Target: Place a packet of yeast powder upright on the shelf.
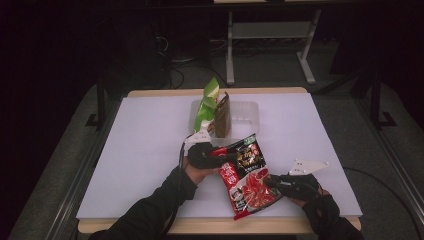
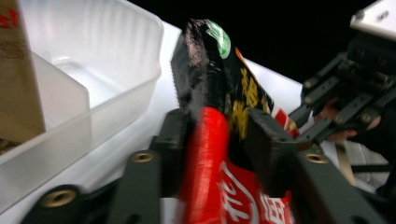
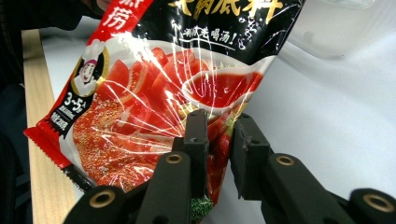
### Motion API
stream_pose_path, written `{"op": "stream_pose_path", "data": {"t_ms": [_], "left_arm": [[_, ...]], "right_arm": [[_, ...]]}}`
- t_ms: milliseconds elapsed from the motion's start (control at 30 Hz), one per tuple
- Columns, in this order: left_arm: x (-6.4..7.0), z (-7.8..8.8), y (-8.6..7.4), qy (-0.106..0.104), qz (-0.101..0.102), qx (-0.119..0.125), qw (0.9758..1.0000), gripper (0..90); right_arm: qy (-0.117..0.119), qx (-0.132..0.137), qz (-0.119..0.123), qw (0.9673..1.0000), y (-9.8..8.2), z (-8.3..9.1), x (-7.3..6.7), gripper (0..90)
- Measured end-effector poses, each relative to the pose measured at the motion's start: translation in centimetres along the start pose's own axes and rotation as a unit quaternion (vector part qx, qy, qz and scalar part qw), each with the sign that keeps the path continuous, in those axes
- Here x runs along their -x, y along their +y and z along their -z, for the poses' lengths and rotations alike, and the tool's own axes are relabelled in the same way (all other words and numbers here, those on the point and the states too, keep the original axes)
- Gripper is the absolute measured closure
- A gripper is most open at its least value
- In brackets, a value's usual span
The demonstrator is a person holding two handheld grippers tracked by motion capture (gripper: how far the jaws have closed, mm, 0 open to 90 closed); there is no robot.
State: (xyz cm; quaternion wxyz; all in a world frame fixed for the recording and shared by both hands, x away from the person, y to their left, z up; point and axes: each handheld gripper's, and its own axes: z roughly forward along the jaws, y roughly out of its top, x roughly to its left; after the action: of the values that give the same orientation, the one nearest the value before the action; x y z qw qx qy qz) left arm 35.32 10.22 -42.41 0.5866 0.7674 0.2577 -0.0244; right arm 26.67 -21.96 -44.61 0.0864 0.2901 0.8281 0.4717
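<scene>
A red and black soup-base pouch (image 1: 247, 175) hangs tilted above the white table's (image 1: 145, 150) near middle. My left gripper (image 1: 212, 152) is shut on its upper left edge; in the left gripper view the pouch (image 2: 210, 140) fills the gap between the jaws of the left gripper (image 2: 217, 121), which lie against it on both sides. The right gripper (image 1: 272, 182) is shut on the pouch's lower right edge. In the right gripper view that edge of the pouch (image 3: 163, 93) is pinched between the black jaws of the right gripper (image 3: 219, 123).
A clear plastic tray (image 1: 245, 112) stands beyond the pouch, with a green bag (image 1: 207, 102) and a brown packet (image 1: 222, 117) upright at its left end. The tray (image 2: 93, 70) lies close to the left gripper. The table's wooden front edge (image 3: 37, 140) is just below the pouch.
</scene>
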Motion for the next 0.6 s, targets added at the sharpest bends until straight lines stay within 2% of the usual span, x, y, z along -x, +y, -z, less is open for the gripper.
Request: {"op": "stream_pose_path", "data": {"t_ms": [33,133,200,233,267,333,400,500,600], "left_arm": [[0.0,0.1,0.0,-0.003,0.003,0.001,1.0,73.6],[0.4,0.2,0.1,0.009,-0.015,0.0,0.9998,76.8],[0.7,0.4,0.2,0.01,-0.024,0.007,0.9996,78.3],[1.0,0.5,0.2,0.011,-0.029,0.013,0.9994,78.9],[1.3,0.7,0.3,0.012,-0.032,0.018,0.9993,79.3],[1.8,1.0,0.6,0.016,-0.042,0.026,0.9987,79.4],[2.1,1.5,1.0,0.027,-0.049,0.037,0.9977,79.3],[2.4,2.5,1.5,0.042,-0.057,0.053,0.9961,79.2],[2.5,3.4,1.9,0.059,-0.06,0.065,0.9944,79.2]], "right_arm": [[-0.001,0.001,0.0,1.0,0.0,0.0,0.0,74.5],[-0.007,0.004,0.002,1.0,0.0,0.0,0.0,69.6],[-0.007,0.008,0.005,0.9999,0.1,0.1,0.0,65.1],[-0.004,0.011,0.006,0.9999,0.0,0.2,0.0,59.7],[-0.003,0.013,0.01,0.9999,0.0,0.2,0.0,49.3],[-0.02,0.016,0.021,0.9995,0.0,0.4,-0.2,40.1],[-0.022,0.02,0.023,0.9993,-0.2,0.8,-0.1,34.9],[-0.046,0.038,0.01,0.9982,-0.6,2.0,0.5,32.7],[-0.078,0.052,-0.005,0.9955,-1.0,3.0,1.1,31.6]]}}
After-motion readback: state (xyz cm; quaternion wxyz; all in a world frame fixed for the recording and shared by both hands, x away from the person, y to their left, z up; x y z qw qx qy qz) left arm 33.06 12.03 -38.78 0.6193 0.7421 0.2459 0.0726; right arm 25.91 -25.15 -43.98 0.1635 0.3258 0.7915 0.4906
